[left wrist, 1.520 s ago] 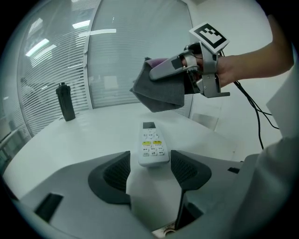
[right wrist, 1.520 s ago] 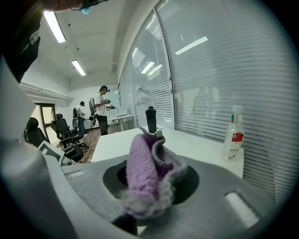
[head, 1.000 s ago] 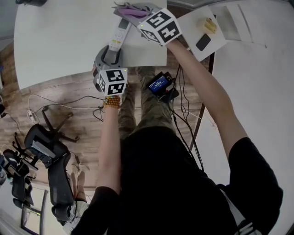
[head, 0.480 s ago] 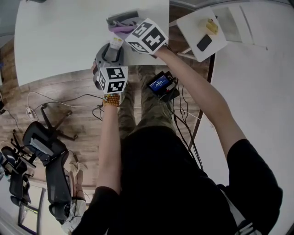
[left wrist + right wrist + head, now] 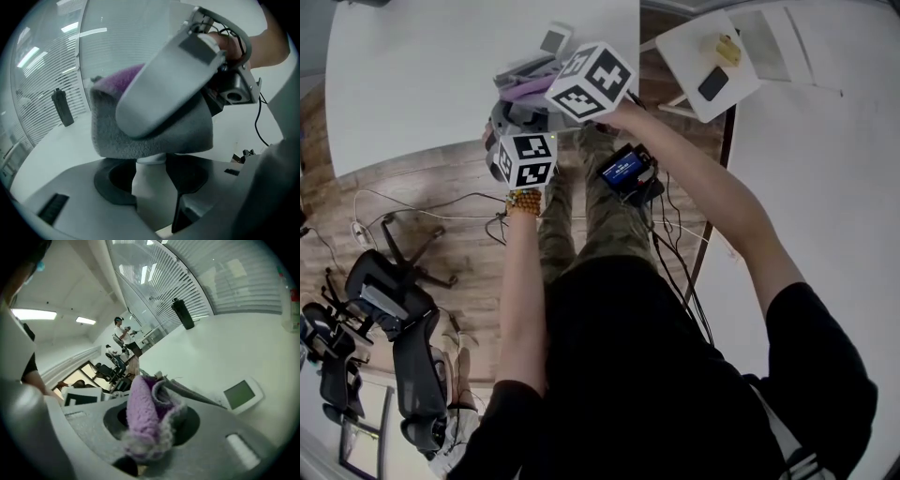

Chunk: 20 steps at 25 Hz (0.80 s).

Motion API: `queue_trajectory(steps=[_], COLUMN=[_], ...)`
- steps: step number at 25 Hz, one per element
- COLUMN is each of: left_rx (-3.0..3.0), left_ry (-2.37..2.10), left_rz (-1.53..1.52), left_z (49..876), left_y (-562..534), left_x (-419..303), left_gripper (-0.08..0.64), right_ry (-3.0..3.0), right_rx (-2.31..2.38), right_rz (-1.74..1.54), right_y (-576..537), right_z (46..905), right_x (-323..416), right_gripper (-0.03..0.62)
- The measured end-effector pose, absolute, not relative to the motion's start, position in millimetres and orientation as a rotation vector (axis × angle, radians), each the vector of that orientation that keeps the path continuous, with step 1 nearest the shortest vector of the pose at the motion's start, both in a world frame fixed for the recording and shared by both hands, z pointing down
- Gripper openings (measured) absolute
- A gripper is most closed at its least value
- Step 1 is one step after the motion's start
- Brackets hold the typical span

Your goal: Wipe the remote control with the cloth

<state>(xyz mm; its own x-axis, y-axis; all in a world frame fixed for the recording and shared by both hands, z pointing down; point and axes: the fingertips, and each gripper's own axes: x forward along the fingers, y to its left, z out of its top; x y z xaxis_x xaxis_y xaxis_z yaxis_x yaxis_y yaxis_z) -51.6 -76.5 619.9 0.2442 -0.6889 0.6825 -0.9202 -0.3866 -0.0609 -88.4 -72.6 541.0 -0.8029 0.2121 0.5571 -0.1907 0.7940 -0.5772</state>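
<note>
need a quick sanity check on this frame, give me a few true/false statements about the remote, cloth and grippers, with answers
1. The left gripper holds the remote control. True.
2. The right gripper pinches the cloth. True.
3. The cloth lies well apart from the remote control. False: it drapes over the remote control.
4. The cloth is plain white. False: it is purple and grey.
5. A black bottle stands on the table. True.

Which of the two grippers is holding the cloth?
The right gripper: its jaws pinch the purple and grey cloth, whereas the left gripper clamps the white remote control.
</note>
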Motion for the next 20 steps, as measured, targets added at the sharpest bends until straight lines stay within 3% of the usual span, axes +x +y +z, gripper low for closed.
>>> queue_trajectory(steps=[5,8,14,20], left_rx=[2.174,2.175,2.175,2.176], left_ry=[-1.481,-1.477,-1.471,-1.466], left_rz=[0.91,0.909,0.907,0.91], left_z=[619,618,618,619], left_y=[-78,-77,-78,-78], left_x=[-52,-52,-52,-51], left_gripper=[0.206,0.206,0.206,0.206], right_ry=[-2.445,-2.561,-2.611,-2.361], right_rx=[-0.276,-0.14,0.605,0.505], right_rz=[1.006,0.985,0.427,0.243], right_y=[-73,-120,-230,-212], right_z=[487,461,461,540], right_x=[-83,-67,-25,-34], right_gripper=[0.069,0.069,0.069,0.069])
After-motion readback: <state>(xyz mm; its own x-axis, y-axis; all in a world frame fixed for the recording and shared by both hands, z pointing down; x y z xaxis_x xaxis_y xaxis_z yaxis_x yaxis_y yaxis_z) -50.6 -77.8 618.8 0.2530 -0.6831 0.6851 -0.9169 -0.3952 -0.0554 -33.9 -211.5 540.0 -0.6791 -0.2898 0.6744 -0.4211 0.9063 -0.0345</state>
